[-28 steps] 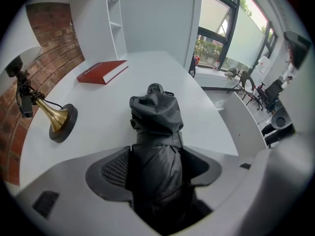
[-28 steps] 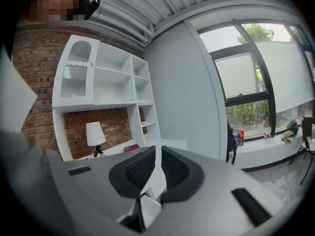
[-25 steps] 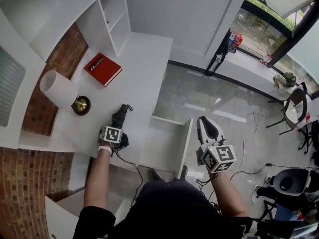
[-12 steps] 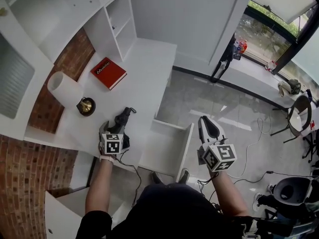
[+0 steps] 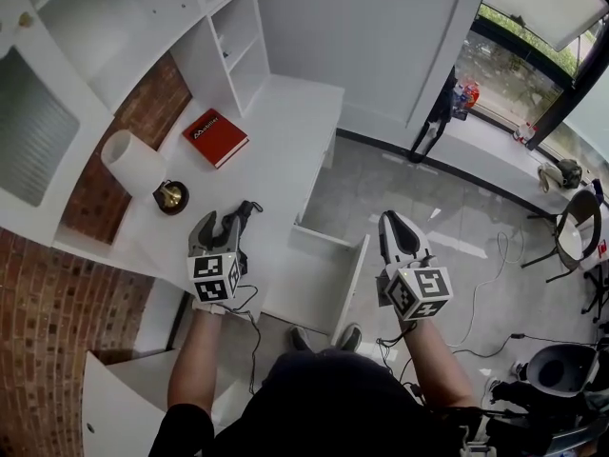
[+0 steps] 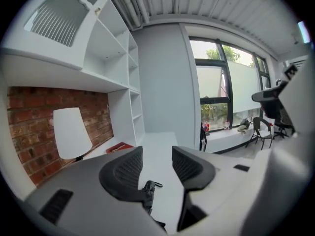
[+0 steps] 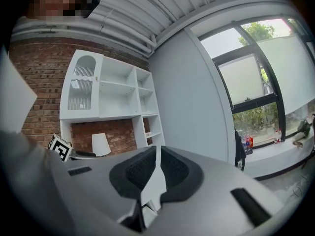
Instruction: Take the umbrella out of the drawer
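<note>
The black folded umbrella (image 5: 240,220) lies on the white desk (image 5: 281,131), beside the open drawer (image 5: 319,276). My left gripper (image 5: 217,225) hangs above its near end and is not touching it. Its jaws are open, have just been closing, and hold nothing. In the left gripper view the umbrella (image 6: 148,192) shows below the left gripper (image 6: 156,154), apart from the pads. My right gripper (image 5: 400,238) is over the floor to the right of the drawer. In the right gripper view the right gripper (image 7: 158,152) is shut on nothing.
A red book (image 5: 217,137) lies further back on the desk, with a white lamp (image 5: 131,162) and a brass bell (image 5: 172,196) to the left. White shelves (image 5: 228,27) rise behind. A dark cable (image 5: 249,305) hangs off the desk's front edge.
My left gripper has risen off the umbrella, which stays lying on the desk, and its jaws have narrowed. The right gripper has lifted slightly.
</note>
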The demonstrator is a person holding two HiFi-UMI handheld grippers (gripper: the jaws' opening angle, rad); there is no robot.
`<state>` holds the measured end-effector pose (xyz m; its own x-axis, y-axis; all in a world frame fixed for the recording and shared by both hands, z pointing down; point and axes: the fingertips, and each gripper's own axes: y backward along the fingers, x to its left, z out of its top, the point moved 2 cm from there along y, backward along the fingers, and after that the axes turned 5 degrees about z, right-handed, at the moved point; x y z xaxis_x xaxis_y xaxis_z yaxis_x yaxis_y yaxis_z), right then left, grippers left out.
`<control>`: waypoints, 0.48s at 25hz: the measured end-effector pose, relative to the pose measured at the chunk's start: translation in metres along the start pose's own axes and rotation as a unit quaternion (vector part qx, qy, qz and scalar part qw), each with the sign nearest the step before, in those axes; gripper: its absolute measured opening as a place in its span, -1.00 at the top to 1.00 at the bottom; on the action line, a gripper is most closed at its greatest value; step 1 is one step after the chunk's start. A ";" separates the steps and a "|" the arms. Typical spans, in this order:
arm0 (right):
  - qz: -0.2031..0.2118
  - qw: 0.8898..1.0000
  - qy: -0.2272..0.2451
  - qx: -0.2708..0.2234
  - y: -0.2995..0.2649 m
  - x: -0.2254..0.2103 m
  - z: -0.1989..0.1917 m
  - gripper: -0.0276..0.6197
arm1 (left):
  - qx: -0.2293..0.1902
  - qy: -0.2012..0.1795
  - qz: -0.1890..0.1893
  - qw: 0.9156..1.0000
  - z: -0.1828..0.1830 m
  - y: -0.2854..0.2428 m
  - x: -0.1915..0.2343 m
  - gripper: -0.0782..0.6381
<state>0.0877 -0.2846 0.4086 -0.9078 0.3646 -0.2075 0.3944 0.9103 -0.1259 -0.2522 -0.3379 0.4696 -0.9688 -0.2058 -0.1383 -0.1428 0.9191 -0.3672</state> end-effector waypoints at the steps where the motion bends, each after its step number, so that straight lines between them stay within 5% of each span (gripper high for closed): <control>1: 0.001 1.000 -0.002 -0.005 0.001 0.000 0.005 0.83 | -0.008 -0.001 -0.001 1.000 0.008 0.006 -0.005 0.30; 12: 0.009 0.999 0.017 -0.038 0.010 -0.005 0.033 0.90 | -0.101 0.063 -0.019 0.993 0.076 0.069 -0.044 0.71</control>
<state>0.1008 -0.2837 0.3765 -0.9054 0.3865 -0.1757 0.4000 0.9153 -0.0477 -0.2042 -0.2912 0.3801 -0.9779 -0.2090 -0.0078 -0.2044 0.9630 -0.1755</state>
